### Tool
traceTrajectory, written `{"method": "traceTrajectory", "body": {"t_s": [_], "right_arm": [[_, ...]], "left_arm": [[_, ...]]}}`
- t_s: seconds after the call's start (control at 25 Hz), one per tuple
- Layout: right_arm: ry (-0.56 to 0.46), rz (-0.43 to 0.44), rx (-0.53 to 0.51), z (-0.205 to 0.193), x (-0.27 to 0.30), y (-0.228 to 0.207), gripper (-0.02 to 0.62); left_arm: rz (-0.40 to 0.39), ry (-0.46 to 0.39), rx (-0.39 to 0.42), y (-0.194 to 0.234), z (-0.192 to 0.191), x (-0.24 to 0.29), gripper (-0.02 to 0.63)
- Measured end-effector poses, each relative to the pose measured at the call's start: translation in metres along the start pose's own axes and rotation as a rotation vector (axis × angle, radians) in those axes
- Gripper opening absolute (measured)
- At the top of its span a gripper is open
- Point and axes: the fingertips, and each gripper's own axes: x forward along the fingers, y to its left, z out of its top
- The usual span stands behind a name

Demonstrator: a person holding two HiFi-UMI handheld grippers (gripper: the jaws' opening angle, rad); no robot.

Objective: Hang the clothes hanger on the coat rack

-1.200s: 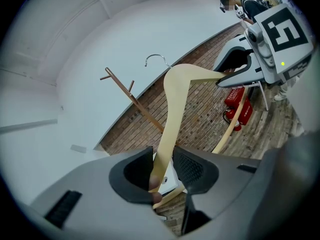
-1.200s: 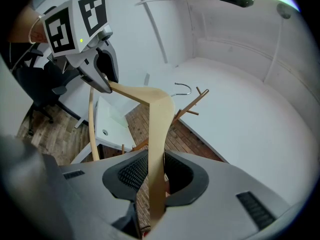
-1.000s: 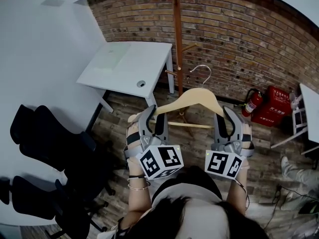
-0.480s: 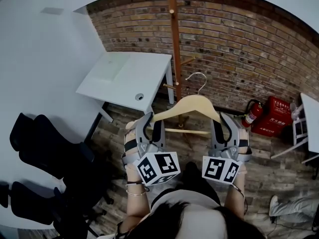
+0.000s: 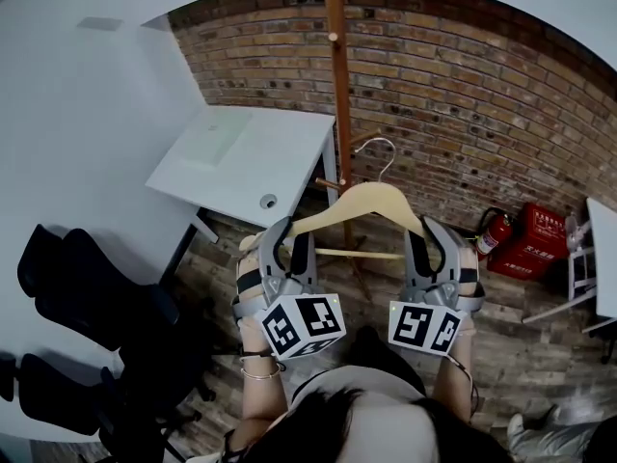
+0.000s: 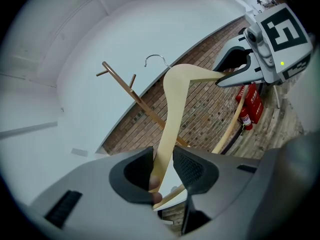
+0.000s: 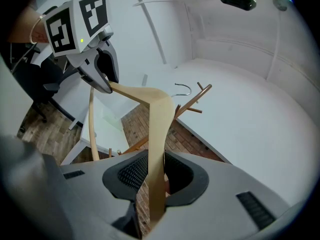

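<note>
I hold both forearms out in front of me, side by side, with the left gripper (image 5: pixel 285 237) and the right gripper (image 5: pixel 431 236) level with each other and pointing toward the brick wall (image 5: pixel 482 95). My left jaws are closed on the left end of the hanger (image 5: pixel 369 199), and my right jaws are clamped on its right end. The hanger sits level between them, its hook (image 5: pixel 383 149) upward, just beside the rack (image 5: pixel 336 75) pole and clear of the pegs. Each gripper's cube (image 5: pixel 304 323) shows only black-and-white square markers. The red box (image 5: pixel 536 237) beside the extinguisher (image 5: pixel 489 228) bears white characters too small to read.
</note>
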Motion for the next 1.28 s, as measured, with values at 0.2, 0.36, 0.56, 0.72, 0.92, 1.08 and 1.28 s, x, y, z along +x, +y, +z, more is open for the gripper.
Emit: {"method": "traceTrajectory", "body": {"t_s": [0.2, 0.36, 0.56, 0.72, 0.92, 1.08, 1.28], "right_arm": [[-0.022, 0.005, 0.0, -0.001, 0.022, -0.008, 0.109], [-0.037, 0.013, -0.004, -0.004, 0.038, -0.014, 0.109], [-0.056, 0.03, -0.007, -0.009, 0.057, -0.021, 0.109], [-0.072, 0.043, -0.01, -0.011, 0.073, -0.023, 0.109], [-0.089, 0.056, -0.011, -0.015, 0.093, -0.03, 0.109], [-0.106, 0.069, -0.011, -0.018, 0.11, -0.034, 0.109], [-0.131, 0.092, -0.019, -0.021, 0.13, -0.036, 0.109]], "left_arm": [[0.016, 0.006, -0.003, 0.008, 0.005, 0.019, 0.129], [0.029, 0.015, -0.009, 0.009, 0.009, 0.032, 0.129], [0.045, 0.031, -0.019, 0.011, 0.013, 0.047, 0.129], [0.06, 0.049, -0.023, 0.012, 0.014, 0.059, 0.128], [0.076, 0.064, -0.026, 0.016, 0.019, 0.077, 0.129], [0.091, 0.08, -0.031, 0.019, 0.022, 0.091, 0.129], [0.114, 0.105, -0.045, 0.02, 0.022, 0.105, 0.129]]}}
